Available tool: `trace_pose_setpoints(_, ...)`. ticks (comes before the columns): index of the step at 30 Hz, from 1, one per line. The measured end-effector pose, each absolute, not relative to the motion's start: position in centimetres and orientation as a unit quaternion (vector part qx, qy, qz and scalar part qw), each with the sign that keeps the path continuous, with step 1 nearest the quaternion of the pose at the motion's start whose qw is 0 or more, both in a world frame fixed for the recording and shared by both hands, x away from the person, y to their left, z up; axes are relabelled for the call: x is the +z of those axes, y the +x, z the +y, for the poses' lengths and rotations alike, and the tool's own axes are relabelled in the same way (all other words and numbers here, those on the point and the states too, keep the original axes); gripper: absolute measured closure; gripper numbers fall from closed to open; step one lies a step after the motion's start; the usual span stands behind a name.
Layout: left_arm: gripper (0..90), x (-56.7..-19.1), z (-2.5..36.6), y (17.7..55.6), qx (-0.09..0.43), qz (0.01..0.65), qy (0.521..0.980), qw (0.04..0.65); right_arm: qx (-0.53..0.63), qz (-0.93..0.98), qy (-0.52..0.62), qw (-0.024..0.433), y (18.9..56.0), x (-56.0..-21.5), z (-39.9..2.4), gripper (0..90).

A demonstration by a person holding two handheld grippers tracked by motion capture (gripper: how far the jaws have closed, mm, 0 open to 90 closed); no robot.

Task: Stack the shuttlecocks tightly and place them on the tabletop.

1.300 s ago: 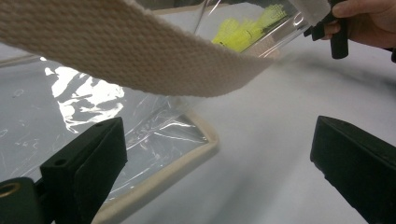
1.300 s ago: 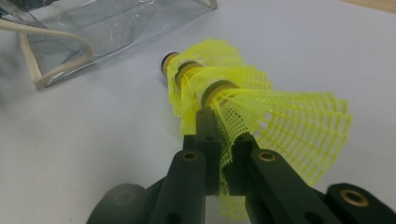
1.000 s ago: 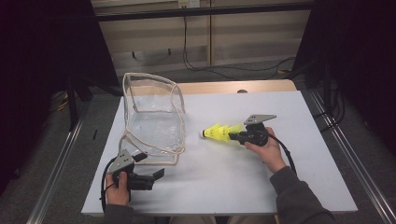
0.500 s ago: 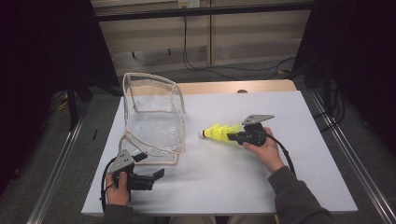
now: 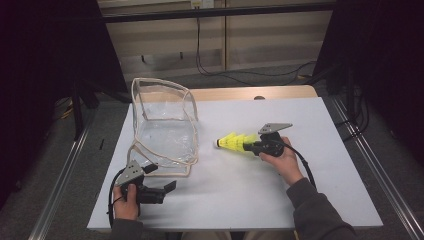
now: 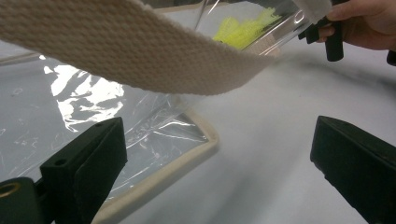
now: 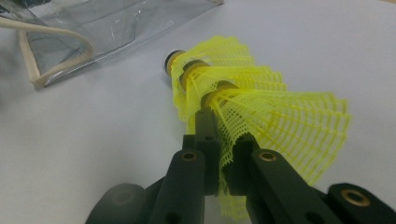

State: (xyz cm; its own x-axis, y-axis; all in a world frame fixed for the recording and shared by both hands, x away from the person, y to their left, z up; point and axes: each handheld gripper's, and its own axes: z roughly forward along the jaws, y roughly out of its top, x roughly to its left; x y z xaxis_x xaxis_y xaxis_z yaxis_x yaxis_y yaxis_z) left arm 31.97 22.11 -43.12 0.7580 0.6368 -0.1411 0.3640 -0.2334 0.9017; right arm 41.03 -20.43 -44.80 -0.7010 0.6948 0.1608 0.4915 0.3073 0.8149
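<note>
Three nested shuttlecocks (image 7: 243, 98) pinched in right hand-held gripper (image 7: 219, 140) — beside clear bag (image 5: 165, 130).

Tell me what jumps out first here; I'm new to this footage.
The yellow shuttlecocks, nested in a stack, are clamped by their net skirt in the right claw mid-table. Left of them stands a clear bag with cream trim. The left claw rests open at the near edge, close to the bag's strap.

- Yellow mesh shuttlecocks (image 5: 234, 142), three nested in a stack, lie level with cork tips pointing at the bag.
- Clear plastic bag (image 5: 162, 132), cream-edged, stands open on the white table.
</note>
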Motion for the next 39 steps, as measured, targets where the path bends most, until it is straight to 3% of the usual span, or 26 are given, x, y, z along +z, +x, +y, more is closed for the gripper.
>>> trace_pose_setpoints(24, 3.6, -43.1, 22.0, 32.0, 0.129, 0.323, 0.773, 0.531, 0.439, 0.803, 0.39, 0.104, 40.0, -45.1, -21.7, 73.0)
trace_pose_setpoints(30, 3.6, -43.1, 22.0, 31.9, 0.129, 0.323, 0.773, 0.531, 0.445, 0.804, 0.381, 0.107, 39.6, -44.7, -22.1, 88.4)
trace_pose_setpoints(39, 3.7, -43.1, 22.1, 31.9, 0.13, 0.323, 0.773, 0.53, 0.452, 0.805, 0.368, 0.111, 39.6, -44.6, -21.4, 89.8)
